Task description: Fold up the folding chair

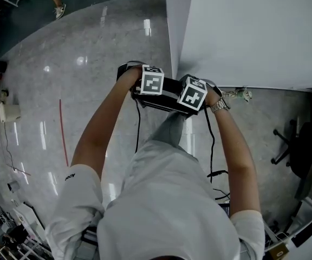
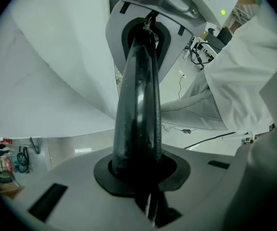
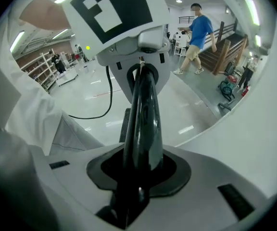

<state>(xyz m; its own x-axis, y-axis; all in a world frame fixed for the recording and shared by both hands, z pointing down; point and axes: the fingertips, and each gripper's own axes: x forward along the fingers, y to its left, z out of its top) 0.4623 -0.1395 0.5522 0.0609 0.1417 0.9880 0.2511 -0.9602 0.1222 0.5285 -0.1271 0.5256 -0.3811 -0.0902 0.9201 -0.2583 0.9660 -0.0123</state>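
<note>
Claws meeting nose to nose, with no folding chair showing in any view.

A person is holding the left claw and the right claw pointed at each other over the shiny floor, just beside the corner of what is looking like a white tabletop. Both are sitting pinched together with nothing between the jaws, so neither is gripping anything. This pairing is reading as a lining-up or resting pose, not as work on the chair, which is likely lying outside the frames, so the fold is not yet starting. Only a black wheeled office chair is standing at the right edge, and a passer-by is walking in the background.
</note>
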